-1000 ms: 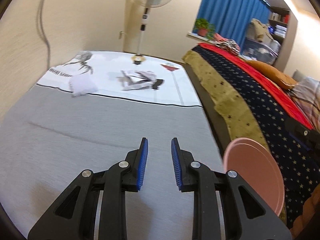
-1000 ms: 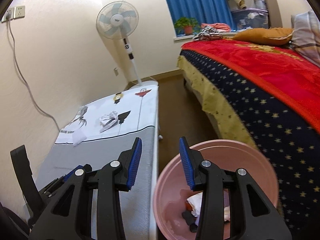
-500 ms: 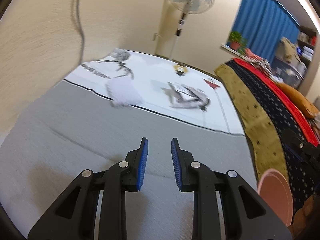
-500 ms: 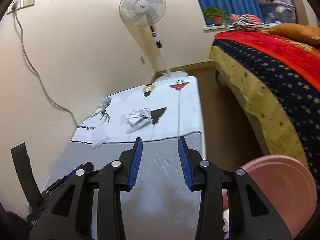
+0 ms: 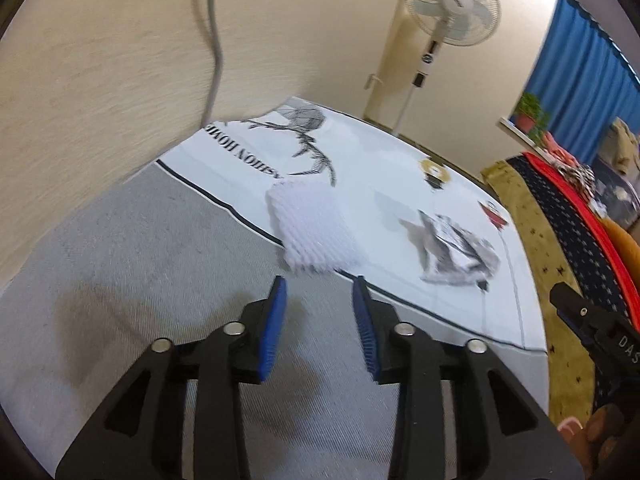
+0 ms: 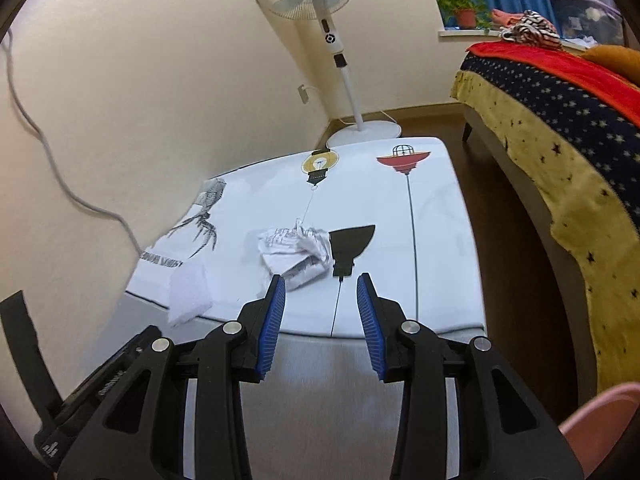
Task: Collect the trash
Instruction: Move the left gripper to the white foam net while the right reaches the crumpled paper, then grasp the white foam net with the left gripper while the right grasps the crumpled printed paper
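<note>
Nearest each lens, the left gripper [image 5: 319, 294] and right gripper [image 6: 321, 292] are hovering above the grey table [image 5: 132, 280], jaws apart and holding nothing. Just beyond, white foam netting [image 5: 314, 230] is lying on the printed cloth [image 5: 384, 168], crumpled paper [image 6: 298, 250] resting alongside. Farther back, a standing fan [image 6: 316, 4] is occupying the corner.

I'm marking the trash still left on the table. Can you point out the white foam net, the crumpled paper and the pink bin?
white foam net [image 5: 314, 232], left wrist view, middle of its mesh face
crumpled paper [image 6: 298, 250], right wrist view, centre of the wad
pink bin [image 6: 596, 420], right wrist view, its rim at the lower right edge
</note>
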Available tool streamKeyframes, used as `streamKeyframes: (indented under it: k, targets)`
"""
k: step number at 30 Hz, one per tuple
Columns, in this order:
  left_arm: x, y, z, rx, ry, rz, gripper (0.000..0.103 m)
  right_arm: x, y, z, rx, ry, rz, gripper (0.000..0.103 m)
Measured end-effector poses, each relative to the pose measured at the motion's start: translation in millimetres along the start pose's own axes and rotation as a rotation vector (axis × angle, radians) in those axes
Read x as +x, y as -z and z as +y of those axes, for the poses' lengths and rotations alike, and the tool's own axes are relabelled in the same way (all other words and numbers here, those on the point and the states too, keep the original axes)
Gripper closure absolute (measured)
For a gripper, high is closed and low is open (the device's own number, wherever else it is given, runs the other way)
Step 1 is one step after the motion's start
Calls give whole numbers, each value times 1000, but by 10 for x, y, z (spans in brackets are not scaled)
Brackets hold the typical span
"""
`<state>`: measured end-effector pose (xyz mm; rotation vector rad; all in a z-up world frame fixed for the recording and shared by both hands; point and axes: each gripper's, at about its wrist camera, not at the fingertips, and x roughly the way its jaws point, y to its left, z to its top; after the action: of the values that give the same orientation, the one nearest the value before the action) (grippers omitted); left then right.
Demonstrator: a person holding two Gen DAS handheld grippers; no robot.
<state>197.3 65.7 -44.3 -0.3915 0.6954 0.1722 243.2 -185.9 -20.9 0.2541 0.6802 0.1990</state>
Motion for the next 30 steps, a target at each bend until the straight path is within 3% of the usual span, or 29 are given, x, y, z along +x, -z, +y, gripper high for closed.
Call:
streamKeyframes:
  k: [8,15,18,19,20,24,30]
  targets:
    - [327,-101,64,-82,-41,28,49,555,-85,-99,38,-5,68,61]
    - [429,-143,76,-105,-57,42,49,890,-162,-93,50,-22,105,61]
    - [473,-147,60,-91,-71,65,50,954,-149,-79,47,-23,119,75]
    - [471,-143,44,-83,-72,67,56,961,-139,-80,47,-26,124,86]
    - [473,-129,14,-66,-62,73,68,954,-131,-78,47,-31,124,89]
    - [463,-104,-46,-24,-48,79,94,833,-92,-84,48,-31,112,92]
    - [287,5,-116,35,-32,67,94,394,32,-153,35,15,85,93]
